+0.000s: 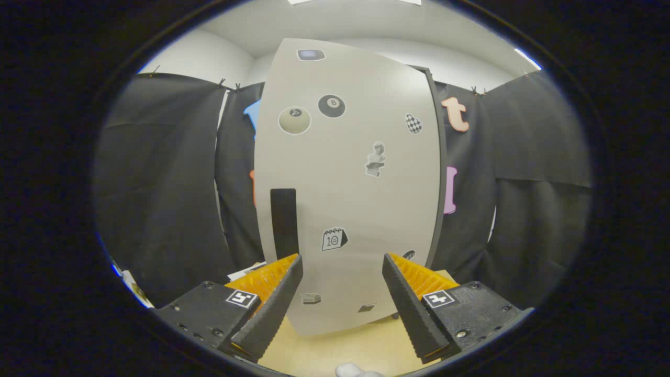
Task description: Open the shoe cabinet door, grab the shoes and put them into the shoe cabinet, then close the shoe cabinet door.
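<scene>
A tall pale grey shoe cabinet door (361,199) with several stickers on it stands just ahead of my fingers. A dark vertical handle (283,222) sits near the door's left edge, right above my left fingertip. My gripper (341,263) is open, with nothing between its fingers, and I see the lower part of the door through the gap. A bit of something white (356,370), perhaps a shoe, peeks in below the fingers on the wooden surface.
The cabinet stands on a light wooden table or floor (340,348). Black cloth walls (162,183) hang behind and on both sides. Some papers (246,271) lie left of the cabinet's foot.
</scene>
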